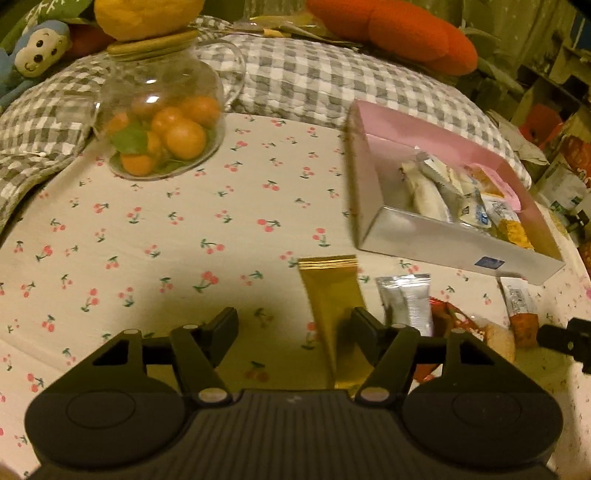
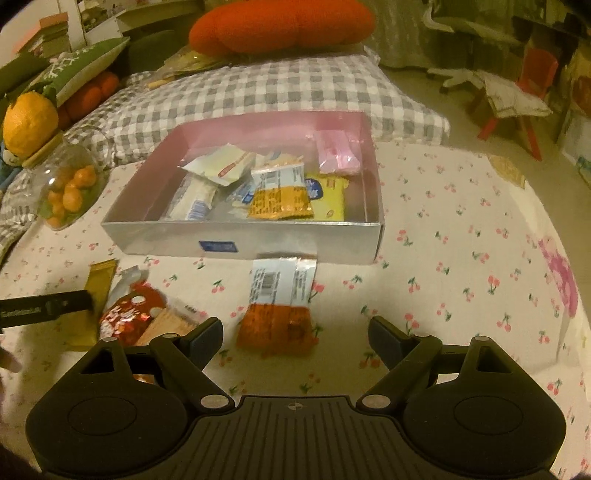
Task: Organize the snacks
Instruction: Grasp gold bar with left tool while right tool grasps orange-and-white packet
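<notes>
I take the box (image 2: 243, 242) as my landmark: a shallow silver-sided tray with a pink inside, sitting on the cherry-print cloth (image 2: 461, 266). Behind it lies a grey checked pillow (image 2: 258, 92), and beyond that an orange cushion (image 2: 280, 24). To the left of the box stands a glass jar (image 1: 159, 118) holding small orange fruits, with a yellow fruit (image 1: 144, 16) on its lid. A toy monkey (image 1: 37, 46) peeks out further left.

Inside the box I see several wrapped snacks in a loose heap: a pink packet (image 2: 338, 151) at the back right, a yellow packet (image 2: 328, 199) and an orange and white packet (image 2: 280, 194) near the front wall, and pale wrappers on the left.

In front of the box, loose on the cloth, lie 4 more snacks. An orange and white wrapper (image 2: 280, 302) sits just beside the front wall, straight ahead of my right gripper (image 2: 295, 332), whose jaws are spread wide and hold nothing. Further left lie a red packet (image 2: 129, 314), a silver sachet (image 1: 406, 299) and a gold sachet (image 1: 332, 299).

My left gripper (image 1: 293, 325) also has its jaws apart and empty, with the gold sachet running past the inside of its right finger (image 1: 364, 325); I cannot tell whether they touch.
</notes>
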`<state>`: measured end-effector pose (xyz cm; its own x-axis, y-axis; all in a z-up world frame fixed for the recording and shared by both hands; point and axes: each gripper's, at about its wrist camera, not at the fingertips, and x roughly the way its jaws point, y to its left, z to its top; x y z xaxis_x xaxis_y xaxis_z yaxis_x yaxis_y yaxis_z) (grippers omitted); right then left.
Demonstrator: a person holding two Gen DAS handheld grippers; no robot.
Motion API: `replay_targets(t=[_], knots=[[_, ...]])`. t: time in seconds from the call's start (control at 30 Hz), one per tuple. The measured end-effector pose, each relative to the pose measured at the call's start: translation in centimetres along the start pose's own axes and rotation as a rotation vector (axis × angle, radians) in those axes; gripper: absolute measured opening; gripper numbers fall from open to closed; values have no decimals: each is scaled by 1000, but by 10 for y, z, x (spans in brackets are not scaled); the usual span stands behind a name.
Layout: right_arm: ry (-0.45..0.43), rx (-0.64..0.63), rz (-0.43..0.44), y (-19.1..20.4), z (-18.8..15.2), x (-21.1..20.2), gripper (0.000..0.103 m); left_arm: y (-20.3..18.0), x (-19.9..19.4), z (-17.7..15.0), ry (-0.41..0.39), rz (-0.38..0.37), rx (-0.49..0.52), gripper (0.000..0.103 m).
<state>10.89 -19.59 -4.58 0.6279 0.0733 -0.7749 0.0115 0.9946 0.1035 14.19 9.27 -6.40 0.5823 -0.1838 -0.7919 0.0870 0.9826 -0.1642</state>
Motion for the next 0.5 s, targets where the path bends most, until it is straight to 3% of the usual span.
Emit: replay_targets(t=[0.2,0.3,0.5], knots=[[-14,-27,-15,0,1,11,88,11,-5,-2,-9,36,5,69],[-16,-43,0,3,1,15,88,18,-6,-1,4,53,-17,61],[-21,-80,-4,10,0,22,88,22,-11,2,3,-56,-119,65]])
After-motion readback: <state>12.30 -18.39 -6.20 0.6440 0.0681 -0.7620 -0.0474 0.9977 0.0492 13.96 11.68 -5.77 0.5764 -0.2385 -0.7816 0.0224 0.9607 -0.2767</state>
